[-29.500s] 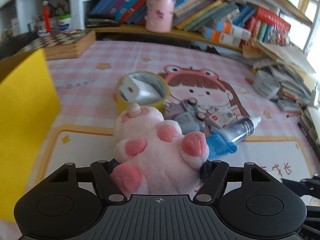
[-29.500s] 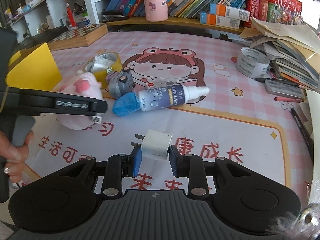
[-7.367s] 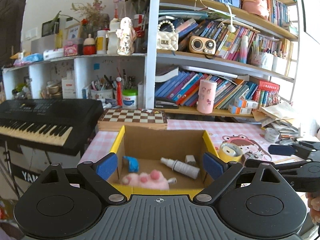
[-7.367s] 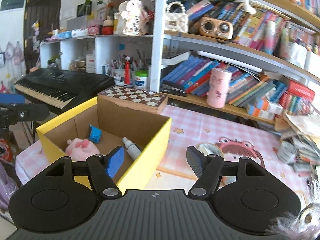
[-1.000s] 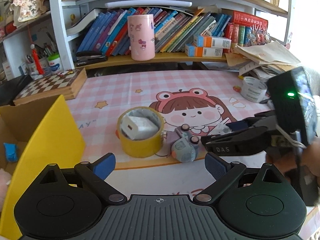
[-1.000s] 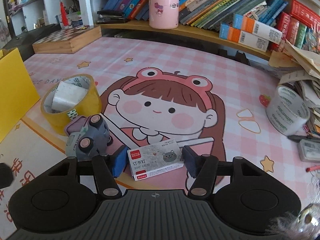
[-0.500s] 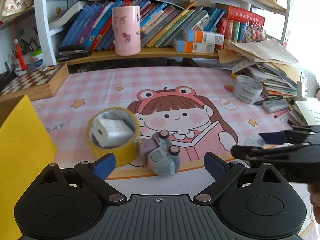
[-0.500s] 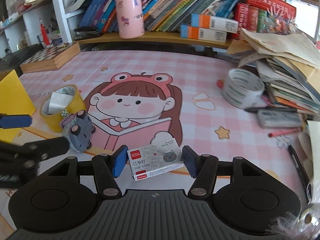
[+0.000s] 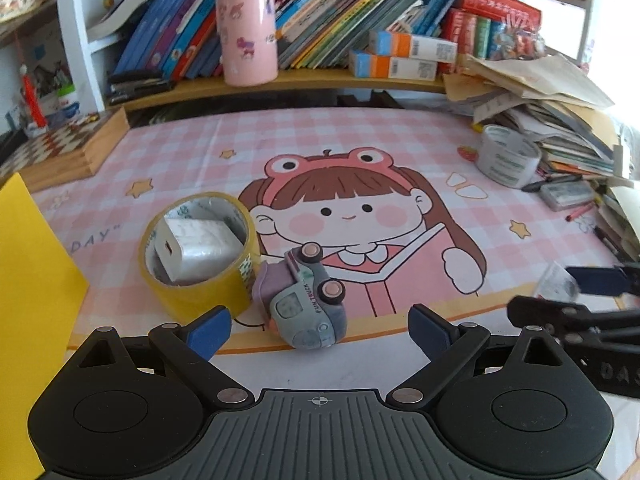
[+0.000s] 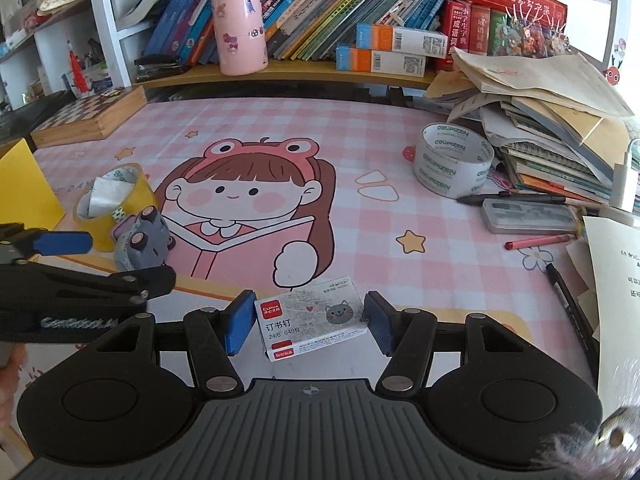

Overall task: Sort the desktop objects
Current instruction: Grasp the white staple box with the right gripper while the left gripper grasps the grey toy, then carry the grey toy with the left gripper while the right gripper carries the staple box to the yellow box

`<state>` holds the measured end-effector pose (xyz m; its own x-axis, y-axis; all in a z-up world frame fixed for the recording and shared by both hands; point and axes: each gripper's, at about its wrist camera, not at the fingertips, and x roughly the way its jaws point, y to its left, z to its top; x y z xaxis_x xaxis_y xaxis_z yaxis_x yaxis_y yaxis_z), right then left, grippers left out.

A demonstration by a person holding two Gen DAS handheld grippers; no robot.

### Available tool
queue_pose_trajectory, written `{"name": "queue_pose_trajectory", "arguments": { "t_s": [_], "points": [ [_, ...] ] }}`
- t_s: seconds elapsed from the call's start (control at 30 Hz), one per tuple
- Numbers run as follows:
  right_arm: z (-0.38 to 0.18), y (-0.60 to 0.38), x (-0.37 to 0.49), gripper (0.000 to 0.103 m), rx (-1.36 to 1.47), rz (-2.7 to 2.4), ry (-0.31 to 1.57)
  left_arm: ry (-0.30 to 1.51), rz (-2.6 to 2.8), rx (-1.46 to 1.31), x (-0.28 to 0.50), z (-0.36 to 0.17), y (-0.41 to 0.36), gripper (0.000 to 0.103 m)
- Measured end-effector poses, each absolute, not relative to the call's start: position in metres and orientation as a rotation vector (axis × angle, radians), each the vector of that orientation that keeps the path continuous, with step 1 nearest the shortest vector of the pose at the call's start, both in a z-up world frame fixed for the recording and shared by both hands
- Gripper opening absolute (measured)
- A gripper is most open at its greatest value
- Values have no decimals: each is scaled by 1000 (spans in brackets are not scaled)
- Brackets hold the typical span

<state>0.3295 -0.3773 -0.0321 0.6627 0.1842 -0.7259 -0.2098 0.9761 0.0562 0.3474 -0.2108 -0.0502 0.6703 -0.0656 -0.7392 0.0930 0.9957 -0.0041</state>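
Note:
My right gripper [image 10: 308, 322] is shut on a small white staple box [image 10: 310, 322] with a red label and a grey cat, held above the pink mat; the same box [image 9: 558, 280] shows at the right of the left wrist view. My left gripper [image 9: 318, 332] hangs open just in front of a grey toy truck [image 9: 306, 300] lying on its side; nothing is between its blue pads. Beside the truck stands a yellow tape roll [image 9: 198, 256] with a white charger [image 9: 196, 248] inside. The yellow box [image 9: 30, 276] edge is at far left.
A white tape roll [image 10: 454, 164], a grey case [image 10: 528, 214], pens and a stack of books and papers [image 10: 552, 120] crowd the right side. A chessboard box [image 10: 88, 118] lies at the back left. A pink canister [image 10: 238, 22] stands on the shelf among books.
My left gripper moved in lower toward the toy truck, which now lies close before its pads. The right gripper, still holding the staple box, lifted and drew away to the right.

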Motion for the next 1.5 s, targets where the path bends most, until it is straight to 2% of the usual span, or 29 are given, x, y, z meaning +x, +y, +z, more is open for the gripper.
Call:
{"name": "queue_pose_trajectory", "arguments": {
  "t_s": [0.13,0.23,0.4,0.6,0.77,0.8,0.83,1.13,1.5],
  "points": [
    [-31,-379,326,56,-32,222,814,824,-70,22,351,-52,-212,96],
    [-31,-380,324,56,-33,221,815,831,-59,27,354,-55,-213,90],
    [-32,-381,321,56,-25,221,825,843,-44,40,360,-60,-215,69],
    [-32,-379,323,56,-24,229,829,845,-17,49,366,-66,-217,58],
    [-31,-377,323,56,-29,241,827,855,-14,40,371,-68,-216,56],
    [-30,-377,323,56,-32,242,827,852,-16,38,370,-68,-215,49],
    [-30,-377,323,56,-34,242,828,848,-21,35,370,-68,-215,48],
    [-26,-372,321,56,-43,264,820,827,-67,-3,353,-57,-202,47],
    [-19,-363,313,56,-21,301,799,748,-87,-94,309,-14,-170,47]
  ]
}}
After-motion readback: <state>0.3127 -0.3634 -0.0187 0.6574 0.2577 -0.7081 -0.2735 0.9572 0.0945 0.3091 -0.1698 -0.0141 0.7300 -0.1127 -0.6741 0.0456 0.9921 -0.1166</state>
